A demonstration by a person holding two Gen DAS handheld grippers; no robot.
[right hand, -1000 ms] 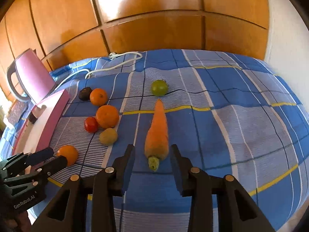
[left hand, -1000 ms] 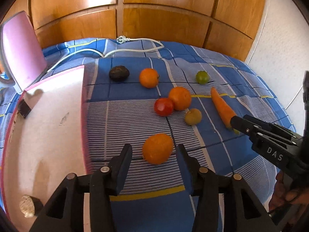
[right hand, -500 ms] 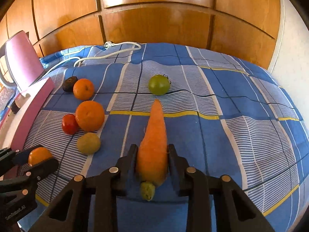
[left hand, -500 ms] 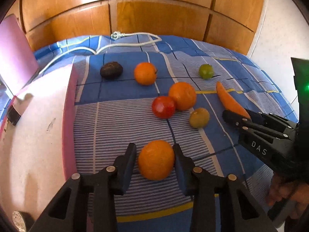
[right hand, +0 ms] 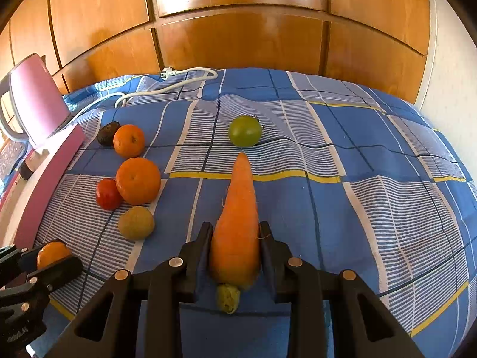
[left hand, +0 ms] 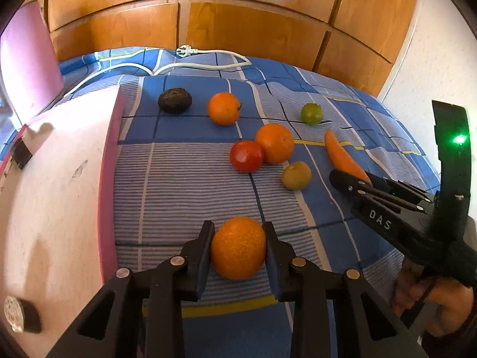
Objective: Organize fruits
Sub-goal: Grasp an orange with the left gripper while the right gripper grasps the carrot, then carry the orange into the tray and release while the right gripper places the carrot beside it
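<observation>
left gripper (left hand: 238, 249): squeezed tight on an orange (left hand: 238, 247), low on the blue checked blanket (left hand: 193, 179) | right gripper (right hand: 235, 253): squeezed tight on the fat end of a carrot (right hand: 238, 208), tip pointing away | other fruit: 2 oranges, red tomato (left hand: 246, 155), 2 green ones, dark one, between them | pink board (left hand: 53, 179): left

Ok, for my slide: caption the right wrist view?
Right gripper clamps a carrot on the blue checked bedspread.

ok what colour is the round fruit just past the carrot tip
Green, a touch yellowish; it shows best in the right wrist view, past the carrot.
</observation>
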